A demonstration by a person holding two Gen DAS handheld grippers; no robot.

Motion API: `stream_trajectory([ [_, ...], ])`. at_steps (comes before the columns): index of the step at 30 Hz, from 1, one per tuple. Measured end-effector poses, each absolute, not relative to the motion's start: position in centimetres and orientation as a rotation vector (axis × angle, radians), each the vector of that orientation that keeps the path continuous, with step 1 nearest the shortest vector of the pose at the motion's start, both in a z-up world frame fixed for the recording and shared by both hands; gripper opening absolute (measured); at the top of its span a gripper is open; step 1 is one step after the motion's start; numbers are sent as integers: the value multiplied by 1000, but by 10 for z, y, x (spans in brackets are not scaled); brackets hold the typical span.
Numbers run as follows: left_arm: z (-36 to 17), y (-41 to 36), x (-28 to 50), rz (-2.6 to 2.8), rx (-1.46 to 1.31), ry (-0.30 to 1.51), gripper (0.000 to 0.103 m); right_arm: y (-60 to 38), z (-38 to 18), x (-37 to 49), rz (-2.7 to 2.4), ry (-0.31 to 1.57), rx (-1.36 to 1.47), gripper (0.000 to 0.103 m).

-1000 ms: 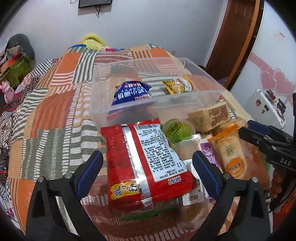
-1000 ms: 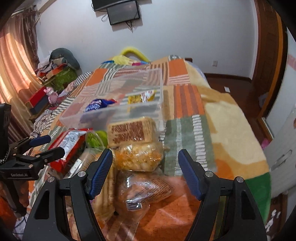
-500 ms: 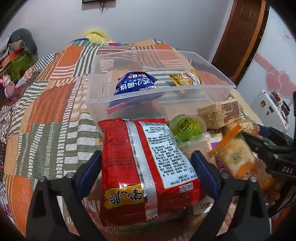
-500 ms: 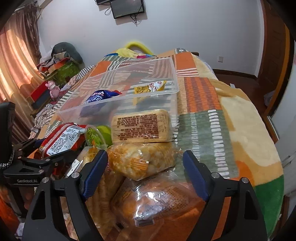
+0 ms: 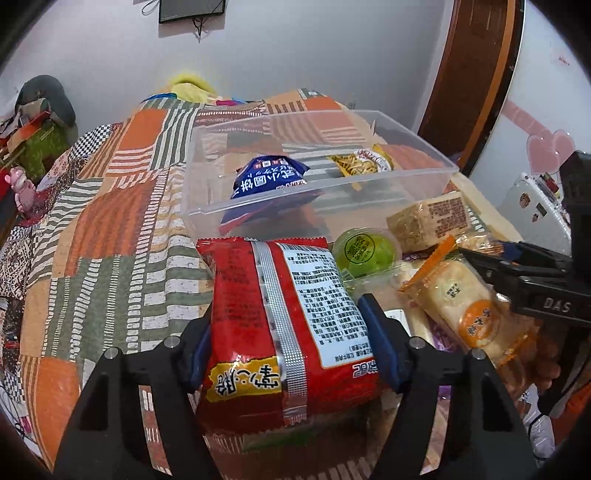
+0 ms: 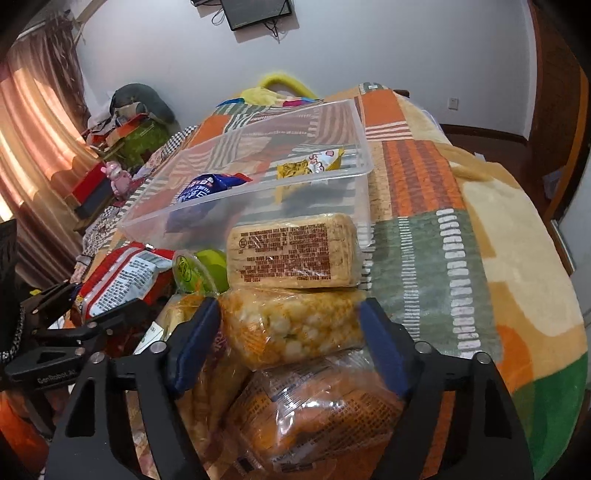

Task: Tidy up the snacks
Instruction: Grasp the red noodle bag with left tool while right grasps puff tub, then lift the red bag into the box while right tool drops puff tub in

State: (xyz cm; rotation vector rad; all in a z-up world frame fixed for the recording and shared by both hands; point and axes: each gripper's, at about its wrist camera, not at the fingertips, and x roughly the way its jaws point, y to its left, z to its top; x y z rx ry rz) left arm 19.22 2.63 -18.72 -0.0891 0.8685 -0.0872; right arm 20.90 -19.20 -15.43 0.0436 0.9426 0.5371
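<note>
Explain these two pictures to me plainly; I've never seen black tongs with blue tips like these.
They are hand-held grippers, one per hand, each carrying a camera that looks along its fingers. The left camera shows the left gripper closed on a red snack packet. The right camera shows the right gripper with its pads against a yellow puffed-snack bag; a firm grip cannot be confirmed. More snacks lie piled on a patchwork blanket. Behind stands a clear plastic bin holding a blue packet and a yellow one.

White walls [image 6: 369,48], wall-mounted screen [image 6: 256,13], wooden door [image 5: 476,74], pink curtains [image 6: 26,122], patchwork-blanketed bed [image 6: 417,177].
</note>
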Motion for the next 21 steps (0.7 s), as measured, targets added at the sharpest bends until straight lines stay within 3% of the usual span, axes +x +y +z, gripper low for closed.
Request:
stream_trajectory([
  [3,-180,26,187,-83,-82,855,70,-194,-151,204,529,929,48,63],
  [8,-163,25,178,-91,-80,815,70,-201,-138,197,533,905,70,32],
  [10,-155,23,175,-95,-77,796,70,-202,-133,197,529,895,63,24],
  [14,-144,23,168,-103,-75,773,70,-208,-130,196,500,898,44,23],
  [16,-141,22,165,-106,-74,768,70,-213,-130,196,483,902,64,31],
  [17,-141,21,164,-107,-72,767,70,-214,-130,195,480,904,66,45],
  [18,-140,21,164,-107,-71,765,70,-214,-130,195,475,902,62,53],
  [19,-140,21,163,-108,-70,765,70,-213,-129,195,460,892,50,68],
  [20,-140,20,163,-107,-68,766,70,-210,-129,194,450,879,35,78],
  [21,-141,20,163,-107,-69,767,70,-207,-128,194,443,865,22,80],
])
